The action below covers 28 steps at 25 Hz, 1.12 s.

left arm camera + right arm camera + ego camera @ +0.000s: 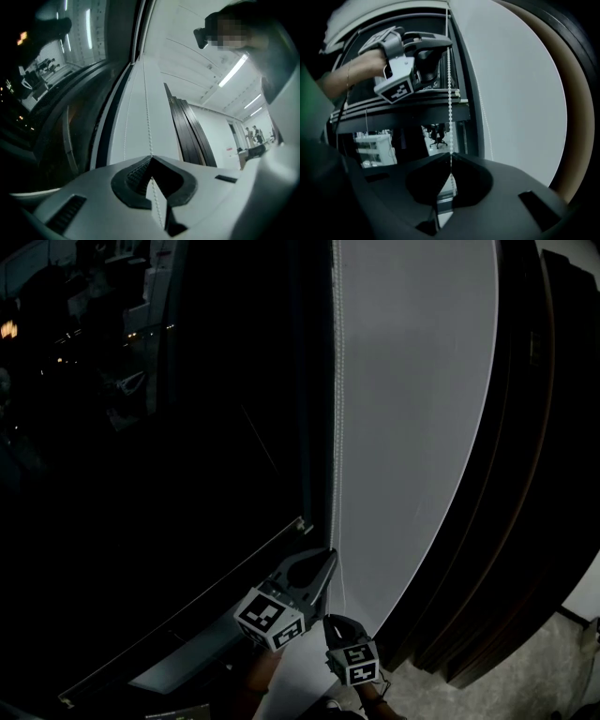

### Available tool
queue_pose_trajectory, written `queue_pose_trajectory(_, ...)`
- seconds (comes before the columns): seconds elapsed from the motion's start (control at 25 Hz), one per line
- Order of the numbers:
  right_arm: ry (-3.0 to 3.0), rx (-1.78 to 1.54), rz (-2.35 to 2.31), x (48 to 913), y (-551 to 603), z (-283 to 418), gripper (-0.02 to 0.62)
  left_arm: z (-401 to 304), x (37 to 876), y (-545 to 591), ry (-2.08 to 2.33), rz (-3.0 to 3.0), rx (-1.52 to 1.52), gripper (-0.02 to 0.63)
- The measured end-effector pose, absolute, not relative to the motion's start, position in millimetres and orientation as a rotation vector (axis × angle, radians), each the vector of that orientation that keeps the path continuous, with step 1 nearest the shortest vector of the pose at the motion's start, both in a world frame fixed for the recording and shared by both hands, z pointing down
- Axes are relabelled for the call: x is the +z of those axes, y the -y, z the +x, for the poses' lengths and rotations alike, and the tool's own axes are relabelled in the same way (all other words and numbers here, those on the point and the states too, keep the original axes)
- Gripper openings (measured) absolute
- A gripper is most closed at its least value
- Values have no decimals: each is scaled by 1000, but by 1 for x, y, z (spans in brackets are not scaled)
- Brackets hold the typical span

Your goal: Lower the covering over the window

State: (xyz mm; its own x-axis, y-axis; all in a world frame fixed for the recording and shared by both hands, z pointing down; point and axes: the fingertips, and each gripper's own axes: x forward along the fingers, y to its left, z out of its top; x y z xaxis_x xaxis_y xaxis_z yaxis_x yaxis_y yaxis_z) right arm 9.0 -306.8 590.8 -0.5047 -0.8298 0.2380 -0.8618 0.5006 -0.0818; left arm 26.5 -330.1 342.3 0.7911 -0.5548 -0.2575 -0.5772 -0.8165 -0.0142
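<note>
Fingers: left gripper (330,555) and right gripper (331,620) both pinch bead chain (337,381) | chain hangs vertical | left above right

Left gripper (325,557) sits at the bead chain (337,381) hanging between dark window (187,427) and white wall (412,409), right gripper (333,620) just below it.

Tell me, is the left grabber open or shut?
Shut. In the left gripper view, the left gripper has its jaws together at the tips, pinching the white bead chain between them.
</note>
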Motion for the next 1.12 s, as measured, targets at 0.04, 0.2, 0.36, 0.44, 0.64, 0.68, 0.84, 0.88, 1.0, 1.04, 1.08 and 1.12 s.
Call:
queue_pose_trajectory(0.04,2591,307,1450,591,304,8,11,23,342,330,-927,-2861,372,2)
queue_pose_trajectory(0.2,2553,333,1406,598,297,10,12,13,341,330,-969,-2825,374,2)
queue_pose_trajectory(0.36,2551,362,1480,584,296,31,12,7,343,330,-998,-2780,338,2)
queue_pose_trajectory(0.44,2571,364,1541,566,297,47,12,9,354,333,-994,-2779,305,2)
queue_pose_trajectory(0.64,2639,269,1685,499,300,81,12,17,426,338,-1021,-2862,48,2)
queue_pose_trajectory(0.68,2654,241,1695,486,299,85,12,18,447,337,-1031,-2895,-11,2)
queue_pose_trajectory(0.84,2765,138,1658,429,291,86,12,20,551,324,-1064,-3039,-329,2)
queue_pose_trajectory(0.88,2805,119,1638,415,289,83,12,19,577,318,-1072,-3072,-414,2)
queue_pose_trajectory(1.0,2899,60,1557,379,287,70,14,15,635,294,-1099,-3156,-568,2)
queue_pose_trajectory(1.04,2917,34,1523,370,288,63,18,15,644,287,-1100,-3172,-582,2)
queue_pose_trajectory(1.08,2932,5,1488,361,289,56,30,16,649,282,-1097,-3183,-583,2)
queue_pose_trajectory(1.12,2948,-25,1456,354,292,50,49,18,650,279,-1089,-3190,-579,2)
